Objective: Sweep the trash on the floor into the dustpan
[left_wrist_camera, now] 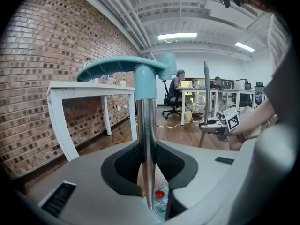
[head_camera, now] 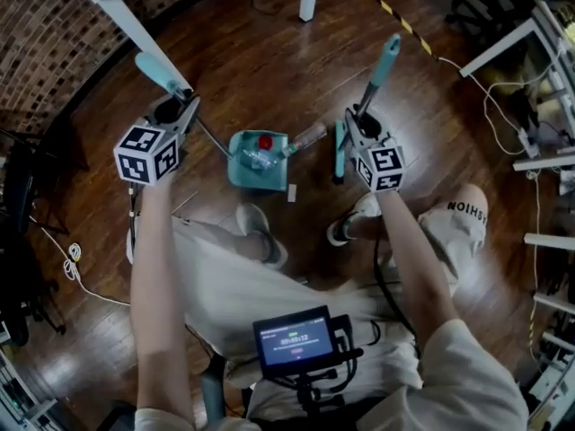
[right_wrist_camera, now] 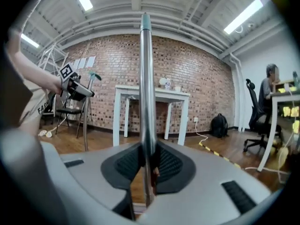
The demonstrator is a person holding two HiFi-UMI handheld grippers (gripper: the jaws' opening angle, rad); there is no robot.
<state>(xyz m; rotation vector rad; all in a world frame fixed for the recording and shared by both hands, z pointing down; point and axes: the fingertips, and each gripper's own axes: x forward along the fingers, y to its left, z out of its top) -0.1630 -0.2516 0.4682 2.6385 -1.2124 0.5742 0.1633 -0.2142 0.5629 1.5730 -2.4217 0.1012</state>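
Observation:
In the head view a teal dustpan [head_camera: 258,162] stands on the wood floor, holding a red cap [head_camera: 265,142] and a clear plastic bottle [head_camera: 308,136] that lies across its right rim. My left gripper [head_camera: 183,108] is shut on the dustpan's metal pole [left_wrist_camera: 149,144], below its teal grip [left_wrist_camera: 123,65]; the red cap [left_wrist_camera: 160,194] shows beneath the jaws. My right gripper [head_camera: 360,126] is shut on the broom pole [right_wrist_camera: 146,97]. The teal broom head [head_camera: 340,151] rests just right of the dustpan. A small white scrap [head_camera: 292,192] lies in front of the pan.
The person's feet [head_camera: 260,233] stand just behind the dustpan. White table legs [head_camera: 133,27] rise at the back left, by a brick wall. Yellow-black tape [head_camera: 388,8] and cables cross the floor at the back right, near desks [head_camera: 548,88].

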